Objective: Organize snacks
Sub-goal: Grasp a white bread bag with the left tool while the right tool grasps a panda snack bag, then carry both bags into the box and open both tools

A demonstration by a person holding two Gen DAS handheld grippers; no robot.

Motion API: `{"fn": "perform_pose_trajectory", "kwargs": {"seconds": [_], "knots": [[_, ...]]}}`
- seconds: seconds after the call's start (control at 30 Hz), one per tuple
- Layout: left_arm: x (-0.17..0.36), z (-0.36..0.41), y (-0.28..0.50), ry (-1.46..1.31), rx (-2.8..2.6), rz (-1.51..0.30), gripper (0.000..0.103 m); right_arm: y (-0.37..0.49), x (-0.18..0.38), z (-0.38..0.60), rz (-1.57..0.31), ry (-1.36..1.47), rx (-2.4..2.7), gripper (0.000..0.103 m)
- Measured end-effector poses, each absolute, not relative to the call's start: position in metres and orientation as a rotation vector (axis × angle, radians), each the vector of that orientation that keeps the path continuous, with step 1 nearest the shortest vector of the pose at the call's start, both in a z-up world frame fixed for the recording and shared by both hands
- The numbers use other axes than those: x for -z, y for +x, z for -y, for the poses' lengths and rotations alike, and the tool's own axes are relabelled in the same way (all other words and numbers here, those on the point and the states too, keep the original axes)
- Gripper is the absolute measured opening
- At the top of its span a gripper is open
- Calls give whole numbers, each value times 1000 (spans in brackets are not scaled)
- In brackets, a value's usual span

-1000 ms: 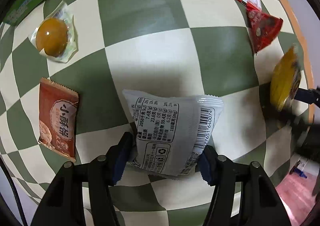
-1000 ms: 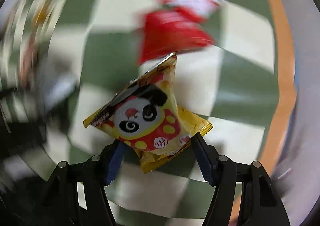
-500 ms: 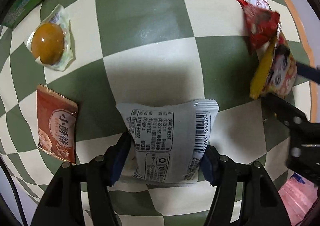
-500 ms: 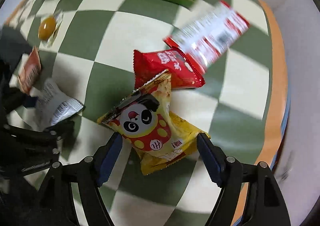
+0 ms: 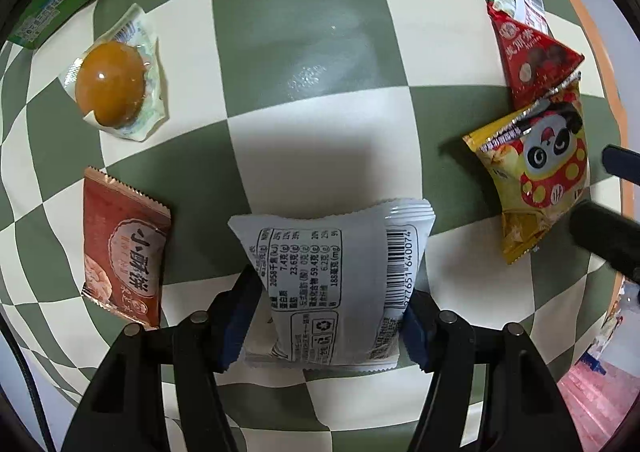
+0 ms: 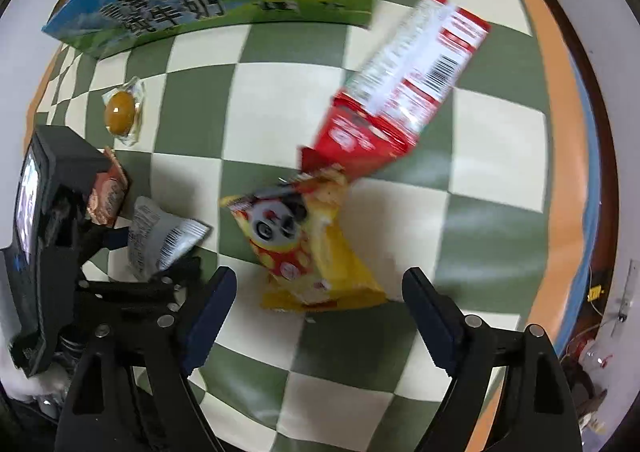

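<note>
Gripping the white snack packet [image 5: 336, 276] between both pads, the left gripper [image 5: 328, 316] hangs over the checkered table [image 5: 296, 44]. At its three o'clock lies the yellow panda bag [image 6: 308, 248], loose between the right gripper's [image 6: 316, 312] wide-spread jaws, touching the red packet [image 6: 352, 140].

left tongs [image 5: 328, 312] clamp grey packet [image 5: 336, 276]; panda bag [image 5: 536, 176] on right

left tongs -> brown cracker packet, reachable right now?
Probably not yet. The left tongs are shut on the white packet. The brown cracker packet lies close beside them on the checkered table, nothing covering it, so reachable once they release.
</note>
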State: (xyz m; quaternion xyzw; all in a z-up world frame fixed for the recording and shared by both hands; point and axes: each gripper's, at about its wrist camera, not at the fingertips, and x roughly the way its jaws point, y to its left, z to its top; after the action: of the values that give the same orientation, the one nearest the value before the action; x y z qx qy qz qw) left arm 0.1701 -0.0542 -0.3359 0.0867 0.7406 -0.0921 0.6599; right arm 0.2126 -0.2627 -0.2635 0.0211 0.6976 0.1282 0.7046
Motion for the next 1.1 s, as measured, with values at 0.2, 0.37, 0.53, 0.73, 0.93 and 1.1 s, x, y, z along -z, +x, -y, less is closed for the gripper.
{"fn": "perform_pose_trajectory", "kwargs": {"seconds": [0.2,0.37,0.53,0.73,0.93,1.1], "knots": [[329,34,181,144,105,-1603,52,215,294,208,-1504,-70,-235,67],[331,16,192,39,97,-1632,54,213,319,221,-1632,354,-189,56],[338,8,199,6,91,-1650,54,221,326,228,-1646,452,-193,77],[329,17,201,62,71,-1614,45,209,321,211,-1568,168,-143,69],[309,5,206,26,87,-1601,42,206,305,235,-1533,271,-153,50],[264,-4,214,-43,135,-1553,42,217,271,257,-1512,379,-221,50]]}}
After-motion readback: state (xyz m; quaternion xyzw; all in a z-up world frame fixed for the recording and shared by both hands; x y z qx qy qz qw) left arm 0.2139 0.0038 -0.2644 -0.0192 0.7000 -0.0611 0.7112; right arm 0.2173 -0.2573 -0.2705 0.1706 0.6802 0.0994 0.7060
